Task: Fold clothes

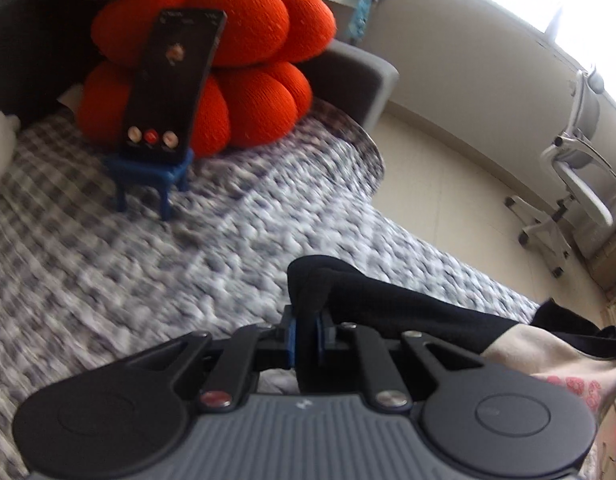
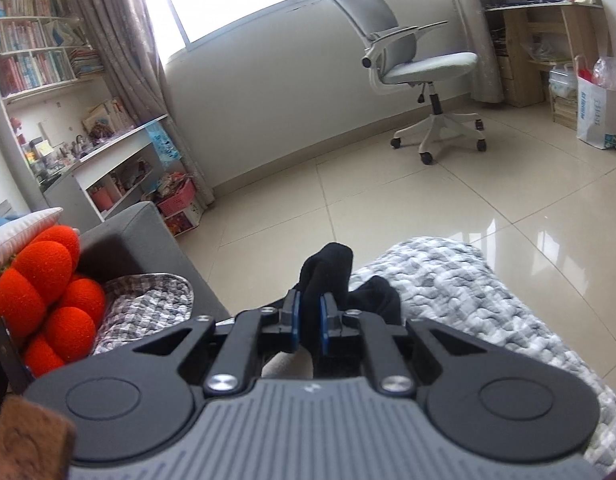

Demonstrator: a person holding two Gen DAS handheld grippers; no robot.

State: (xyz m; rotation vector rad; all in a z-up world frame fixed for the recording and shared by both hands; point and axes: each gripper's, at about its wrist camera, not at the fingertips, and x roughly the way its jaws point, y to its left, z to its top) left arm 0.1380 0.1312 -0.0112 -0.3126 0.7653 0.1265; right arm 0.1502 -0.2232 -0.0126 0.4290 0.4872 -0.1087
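— What are the two grippers holding?

— Black cloth. The left gripper (image 1: 306, 334) pinches one end of a black garment (image 1: 391, 300), its blue pads pressed onto the fabric; the cloth trails off to the right above the checked bedspread (image 1: 148, 272). The right gripper (image 2: 311, 322) also clamps a bunched fold of black fabric (image 2: 327, 272), near the bed's corner.

— And around them?

— At the bed's head, a phone (image 1: 172, 84) on a small blue stand (image 1: 148, 176) leans against an orange pumpkin cushion (image 1: 252, 68). A grey office chair (image 2: 407, 60) stands on the tiled floor (image 2: 387, 200).
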